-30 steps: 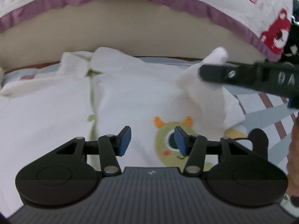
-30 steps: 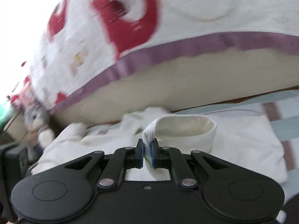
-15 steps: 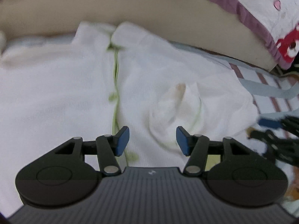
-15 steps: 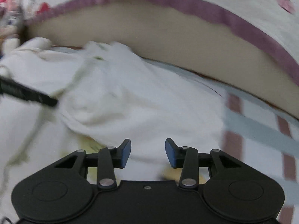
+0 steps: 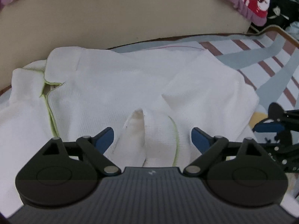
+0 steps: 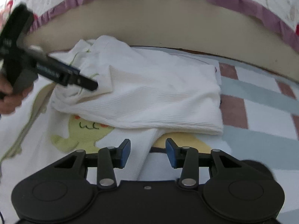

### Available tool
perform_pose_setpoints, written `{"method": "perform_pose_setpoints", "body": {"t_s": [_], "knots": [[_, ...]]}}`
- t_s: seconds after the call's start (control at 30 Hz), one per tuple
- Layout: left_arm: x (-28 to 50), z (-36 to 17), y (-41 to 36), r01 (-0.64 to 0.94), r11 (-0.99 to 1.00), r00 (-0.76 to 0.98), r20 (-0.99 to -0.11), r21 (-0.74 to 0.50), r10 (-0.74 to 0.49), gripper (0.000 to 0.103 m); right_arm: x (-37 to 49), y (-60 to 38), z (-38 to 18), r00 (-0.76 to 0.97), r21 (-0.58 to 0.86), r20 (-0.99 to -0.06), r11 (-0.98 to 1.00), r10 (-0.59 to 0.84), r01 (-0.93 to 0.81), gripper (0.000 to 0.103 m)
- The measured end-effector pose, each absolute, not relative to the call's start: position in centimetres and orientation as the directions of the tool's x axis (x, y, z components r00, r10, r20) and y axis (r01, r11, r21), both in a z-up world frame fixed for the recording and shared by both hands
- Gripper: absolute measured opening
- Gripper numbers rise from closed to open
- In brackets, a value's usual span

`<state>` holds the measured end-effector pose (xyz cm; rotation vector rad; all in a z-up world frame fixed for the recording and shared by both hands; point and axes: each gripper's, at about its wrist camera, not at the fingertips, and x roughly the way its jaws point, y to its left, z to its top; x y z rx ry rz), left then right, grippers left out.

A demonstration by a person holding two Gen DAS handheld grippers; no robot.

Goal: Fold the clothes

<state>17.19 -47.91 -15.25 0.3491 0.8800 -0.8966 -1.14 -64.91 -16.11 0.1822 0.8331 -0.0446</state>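
Sleeve (image 6: 142, 93) now dropped: ribbed white fold.

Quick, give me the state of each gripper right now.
Left gripper: open, holding nothing, over the white garment.
Right gripper: open, holding nothing, fingers either side of a garment edge.

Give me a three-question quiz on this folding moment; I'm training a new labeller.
1. True or false: the right gripper is shut on the white garment.
2. What does the sleeve, folded inward, partly cover? A) a green monster print B) a zipper C) a pocket
3. Fill in: the left gripper hovers with its fingers ____ over the garment's cuff.

Key: 1 false, its fingers stand apart; 2 A; 3 open.
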Motion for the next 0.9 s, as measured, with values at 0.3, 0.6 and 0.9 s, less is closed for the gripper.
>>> {"method": "perform_pose_setpoints", "body": {"t_s": [0.3, 0.6, 0.9], "knots": [[19.0, -8.9, -42.0, 0.675, 0.737, 0.531, -0.671, -0.034, -0.517, 0.004, -0.3, -64.9, -17.2, 0.681, 0.077, -0.727, 0.975, -0.088, 0.208, 0.055], [22.0, -6.1, -35.7, 0.567, 0.819, 0.585, -0.655, -0.092, -0.479, 0.004, 1.0, -65.8, -17.1, 0.701, 0.062, -0.700, 0.965, -0.140, 0.255, 0.064], [25.9, -10.1, -30.9, 0.438, 0.890, 0.536, -0.757, -0.129, -0.374, 0.004, 2.7, -66.7, -17.6, 0.708, 0.036, -0.674, 0.948, -0.210, 0.315, 0.051]]}}
